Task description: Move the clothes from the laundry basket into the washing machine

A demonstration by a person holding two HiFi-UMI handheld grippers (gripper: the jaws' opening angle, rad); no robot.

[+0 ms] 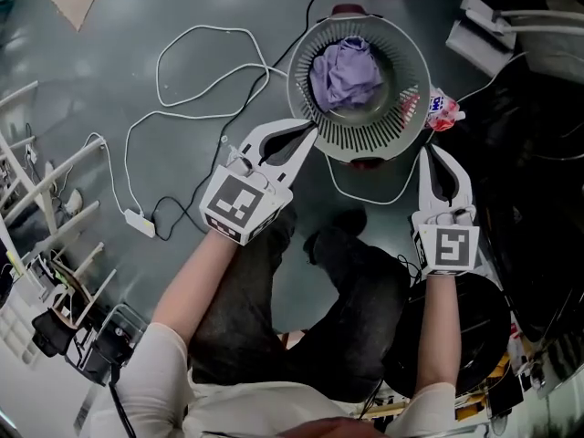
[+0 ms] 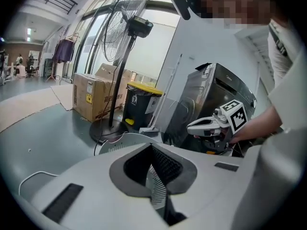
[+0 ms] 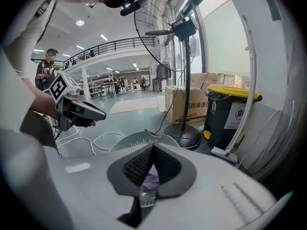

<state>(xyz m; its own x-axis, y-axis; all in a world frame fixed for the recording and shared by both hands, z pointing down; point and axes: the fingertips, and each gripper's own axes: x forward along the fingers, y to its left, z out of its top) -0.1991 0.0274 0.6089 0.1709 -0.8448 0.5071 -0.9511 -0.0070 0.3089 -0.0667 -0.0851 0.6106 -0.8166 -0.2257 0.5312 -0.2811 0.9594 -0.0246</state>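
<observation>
hovering at the pick-up step | left gripper and right gripper flanking laundry basket, both jaws clenched on nothing | purple garment lying inside the basket | next likely calling for opening jaws, then reaching in

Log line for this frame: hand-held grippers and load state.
stage: pre-grasp | left hand-held gripper: shut, empty, at laundry basket rim | right hand-held gripper: shut, empty, beside basket | purple garment: in basket

Laundry basket open on top; cables beside it.
</observation>
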